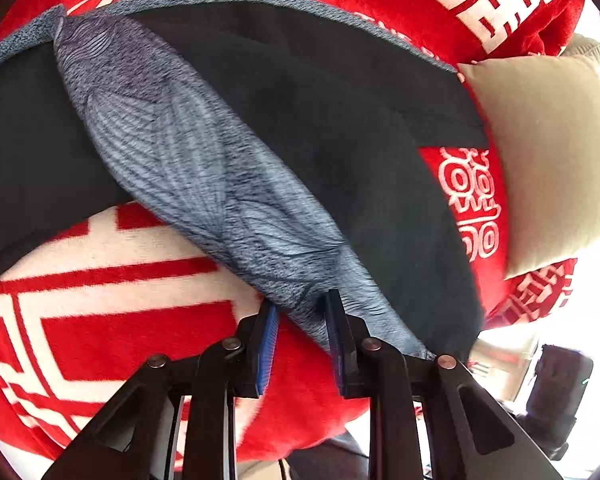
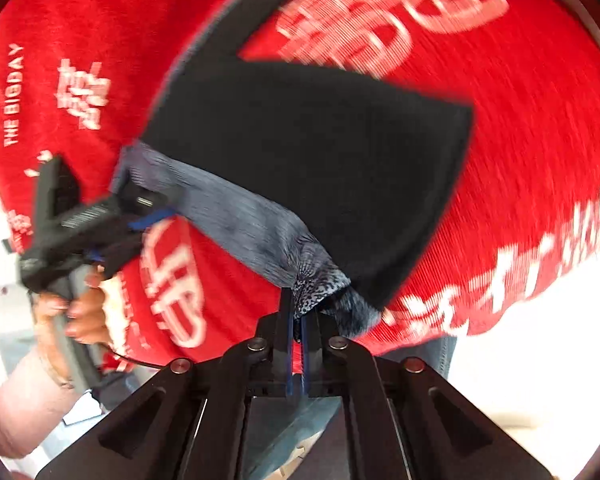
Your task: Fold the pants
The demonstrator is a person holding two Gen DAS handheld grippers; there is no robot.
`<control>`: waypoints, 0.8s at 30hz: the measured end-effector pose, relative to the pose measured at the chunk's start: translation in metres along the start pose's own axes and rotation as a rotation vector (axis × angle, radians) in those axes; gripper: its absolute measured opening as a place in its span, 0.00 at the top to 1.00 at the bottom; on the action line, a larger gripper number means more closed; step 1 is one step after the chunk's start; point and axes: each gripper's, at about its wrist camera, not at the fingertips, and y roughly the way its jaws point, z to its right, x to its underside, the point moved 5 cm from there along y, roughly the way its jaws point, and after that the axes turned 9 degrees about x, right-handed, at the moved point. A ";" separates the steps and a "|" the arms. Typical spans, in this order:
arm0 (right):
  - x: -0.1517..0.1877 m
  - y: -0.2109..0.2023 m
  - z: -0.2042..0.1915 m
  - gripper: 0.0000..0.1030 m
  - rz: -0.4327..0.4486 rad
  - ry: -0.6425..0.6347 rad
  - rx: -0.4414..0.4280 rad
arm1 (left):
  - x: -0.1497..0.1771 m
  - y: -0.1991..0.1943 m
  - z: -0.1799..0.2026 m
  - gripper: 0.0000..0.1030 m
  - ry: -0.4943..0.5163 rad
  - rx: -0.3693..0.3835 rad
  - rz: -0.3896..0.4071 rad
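Nearest, right gripper [image 2: 298, 332] pinched tight on the pants [image 2: 300, 152] edge at 6 o'clock, patterned grey cloth bunched between the blue pads. Left gripper [image 1: 302, 316] nearly closed, grey patterned cloth between the pads; squeezing or not, cannot tell. Likely both held at the near edge for lifting and folding over. Farther out, pants spread dark across the red blanket [image 1: 120, 320]. Beige pillow [image 1: 548, 160] at 3 o'clock, well clear.

Red blanket [image 1: 100, 320] with white characters; dark pants [image 1: 320, 140] spread on it, beige pillow [image 1: 548, 152] beside
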 end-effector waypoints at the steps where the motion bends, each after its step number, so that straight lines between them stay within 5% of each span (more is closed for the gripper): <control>1: -0.010 -0.008 -0.007 0.97 0.009 -0.017 -0.019 | -0.002 -0.004 0.004 0.76 0.001 0.003 0.008; 8: -0.126 -0.086 -0.034 0.97 0.126 -0.147 -0.084 | -0.049 -0.044 0.040 0.76 -0.007 0.030 0.131; 14: -0.246 -0.105 -0.050 0.97 0.188 -0.210 -0.002 | -0.103 -0.087 0.068 0.74 0.054 -0.098 0.307; 17: -0.290 -0.096 -0.045 0.97 0.182 -0.200 0.044 | -0.114 -0.095 0.060 0.24 0.039 -0.214 0.360; 24: -0.356 -0.035 -0.045 0.93 0.128 -0.294 0.266 | -0.115 -0.065 0.018 0.23 -0.010 -0.383 0.305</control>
